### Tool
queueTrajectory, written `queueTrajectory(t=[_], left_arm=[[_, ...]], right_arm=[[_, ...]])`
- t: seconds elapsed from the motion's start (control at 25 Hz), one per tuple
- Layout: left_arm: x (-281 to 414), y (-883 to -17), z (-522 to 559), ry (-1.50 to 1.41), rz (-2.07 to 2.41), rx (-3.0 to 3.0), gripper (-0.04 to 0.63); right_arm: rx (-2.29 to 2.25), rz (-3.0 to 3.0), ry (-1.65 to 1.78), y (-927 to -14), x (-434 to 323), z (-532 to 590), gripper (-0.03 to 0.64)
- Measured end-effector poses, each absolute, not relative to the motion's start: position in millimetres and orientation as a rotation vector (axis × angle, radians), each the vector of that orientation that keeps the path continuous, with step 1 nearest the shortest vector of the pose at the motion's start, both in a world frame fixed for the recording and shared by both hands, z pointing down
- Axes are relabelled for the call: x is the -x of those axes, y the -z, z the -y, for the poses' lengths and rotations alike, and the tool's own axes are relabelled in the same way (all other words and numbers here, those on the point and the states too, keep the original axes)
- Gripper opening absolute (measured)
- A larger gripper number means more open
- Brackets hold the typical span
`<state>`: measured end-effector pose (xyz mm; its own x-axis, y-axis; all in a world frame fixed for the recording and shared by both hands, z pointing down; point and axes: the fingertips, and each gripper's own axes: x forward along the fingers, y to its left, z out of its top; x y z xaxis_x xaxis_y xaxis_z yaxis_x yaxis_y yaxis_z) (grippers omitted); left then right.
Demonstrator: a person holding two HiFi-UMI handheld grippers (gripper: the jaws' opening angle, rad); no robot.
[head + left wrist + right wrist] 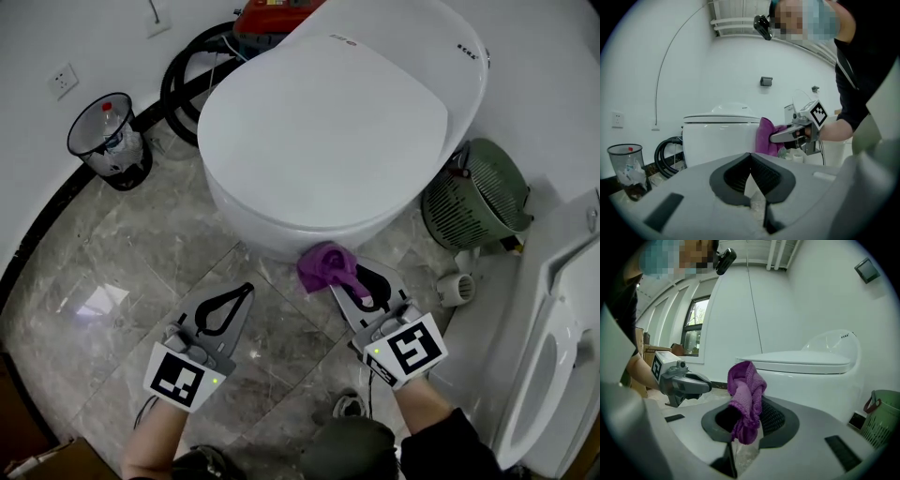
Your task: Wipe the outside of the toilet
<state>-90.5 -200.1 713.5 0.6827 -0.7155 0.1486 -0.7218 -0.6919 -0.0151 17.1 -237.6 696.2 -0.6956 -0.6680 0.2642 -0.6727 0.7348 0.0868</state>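
Closest in, the right gripper (345, 281) is clamped on a purple cloth (323, 265) at the lower front of the toilet (319, 122), the left gripper (246, 291) hangs closed and empty beside it, and wiping seems barely begun, with sides and lid left.

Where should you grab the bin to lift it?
Probably the top rim, pinched from straight above. The bin stands upright with its mouth open, and its round mesh side looks too wide to pinch.
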Motion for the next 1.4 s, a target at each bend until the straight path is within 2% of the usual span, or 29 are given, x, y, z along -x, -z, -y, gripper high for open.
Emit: queueTrajectory(t=[0.36, 0.84, 1.4], left_arm=[[61, -729, 215, -0.294, 1.189, -2.858, 0.006], [28, -759, 218, -0.393, 1.127, -2.846, 0.006], [9, -761, 206, -0.461, 1.066, -2.878, 0.006]], right_arm=[[-1.132, 2.640, -0.086, -701, -108, 276, 0.094], [-1.344, 2.486, 0.042, -712, -218, 364, 0.094], [-1.884, 2.079, -0.028, -738, -342, 487, 0.089]])
